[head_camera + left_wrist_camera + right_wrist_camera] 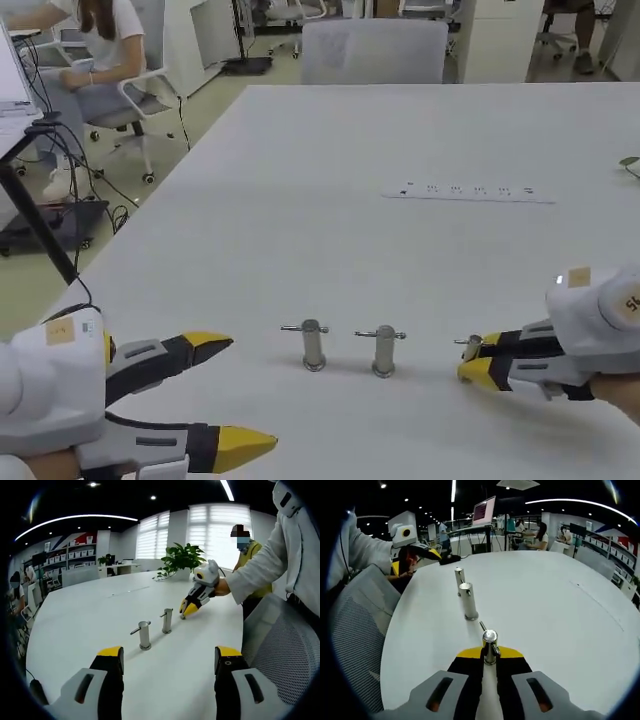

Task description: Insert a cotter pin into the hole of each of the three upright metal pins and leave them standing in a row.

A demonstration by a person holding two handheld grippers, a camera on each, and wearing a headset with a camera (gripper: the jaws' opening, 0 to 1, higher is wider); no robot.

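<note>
Your right gripper (470,362) was closed on the third pin (490,645), which stood upright at the right end of the row on the white table (300,220). The middle pin (384,351) and the left pin (313,346) stood beside it, each with a cotter pin (293,328) across its top. Your left gripper (252,392) was open and held nothing, near the left pin. A power strip (468,191) lay well behind the row, and a chair (372,50) stood at the far edge.

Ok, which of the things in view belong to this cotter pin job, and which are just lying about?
Job:
first metal pin and second metal pin, standing, cotter pins through them; third metal pin in shut right gripper; open left gripper.

Lying about:
power strip, chair, potted plant.
</note>
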